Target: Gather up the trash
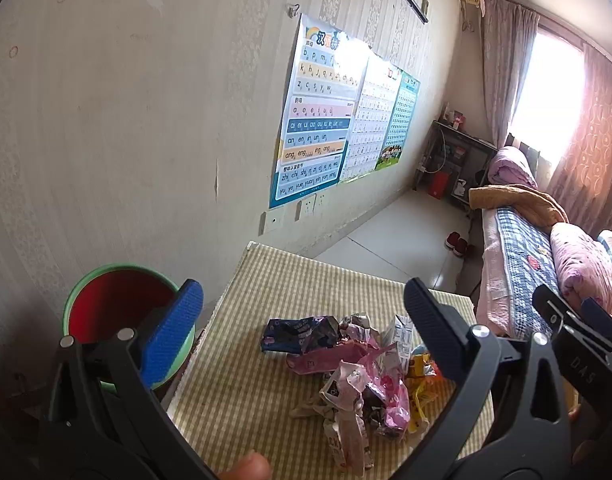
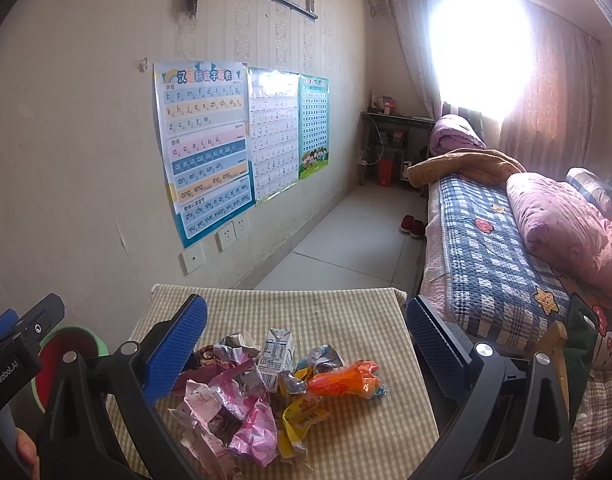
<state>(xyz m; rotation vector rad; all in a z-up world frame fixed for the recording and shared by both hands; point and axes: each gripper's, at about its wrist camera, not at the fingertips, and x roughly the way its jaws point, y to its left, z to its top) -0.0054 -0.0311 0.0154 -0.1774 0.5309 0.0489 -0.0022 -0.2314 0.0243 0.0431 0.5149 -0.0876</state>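
We judge the collecting has not begun: the trash pile [image 2: 266, 396] lies untouched at lower centre on the checked table [image 2: 346, 308], and the green bin [image 1: 118, 304] waits at lower left, just beside the table's edge. Next we must bring one gripper down onto a single wrapper. The left gripper [image 1: 304, 316] and right gripper [image 2: 306, 336] both stand spread wide, holding and touching nothing.

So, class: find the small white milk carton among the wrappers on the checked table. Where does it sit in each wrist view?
Left wrist view: the milk carton is right of centre, at the pile's far right, partly behind the gripper's right finger.
Right wrist view: centre, at the pile's far edge, fully visible.
Shared landmark: the pinyin poster on the wall.
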